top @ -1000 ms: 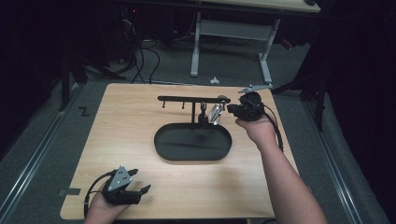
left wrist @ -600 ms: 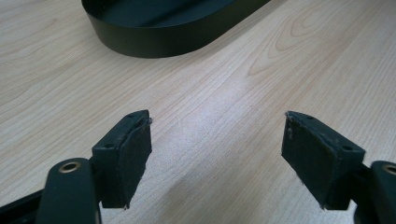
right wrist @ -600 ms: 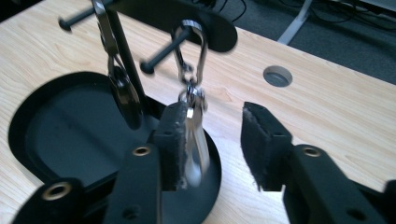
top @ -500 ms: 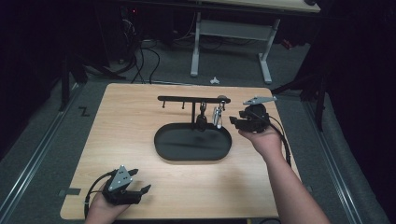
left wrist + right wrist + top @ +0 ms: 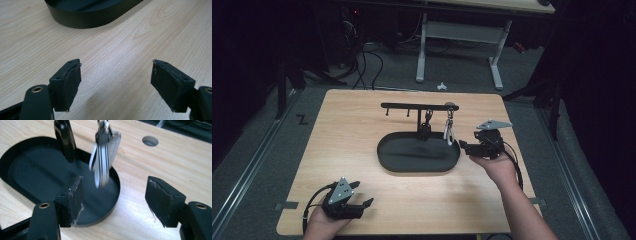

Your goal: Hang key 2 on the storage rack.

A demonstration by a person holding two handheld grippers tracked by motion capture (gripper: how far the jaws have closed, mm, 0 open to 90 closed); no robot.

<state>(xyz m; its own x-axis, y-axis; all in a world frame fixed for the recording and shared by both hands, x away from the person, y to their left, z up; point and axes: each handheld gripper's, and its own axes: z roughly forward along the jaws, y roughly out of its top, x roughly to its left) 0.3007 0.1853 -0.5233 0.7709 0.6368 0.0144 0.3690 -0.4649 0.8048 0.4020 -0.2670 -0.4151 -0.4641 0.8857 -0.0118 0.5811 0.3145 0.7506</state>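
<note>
A pale wooden table (image 5: 362, 150) in a dark room with grey desk legs (image 5: 422, 45) behind holds a black oval tray (image 5: 407, 162), while both the left gripper (image 5: 362, 205) and right gripper (image 5: 464, 146) are spread empty.

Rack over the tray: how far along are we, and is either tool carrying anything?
Done: a black fob and a silver fob hang from the rack above the tray. In hand: nothing; the right tool sits open beside the silver fob, and the left tool is open near the table's front edge. Left: two bare hooks, but no loose keys visible.
</note>
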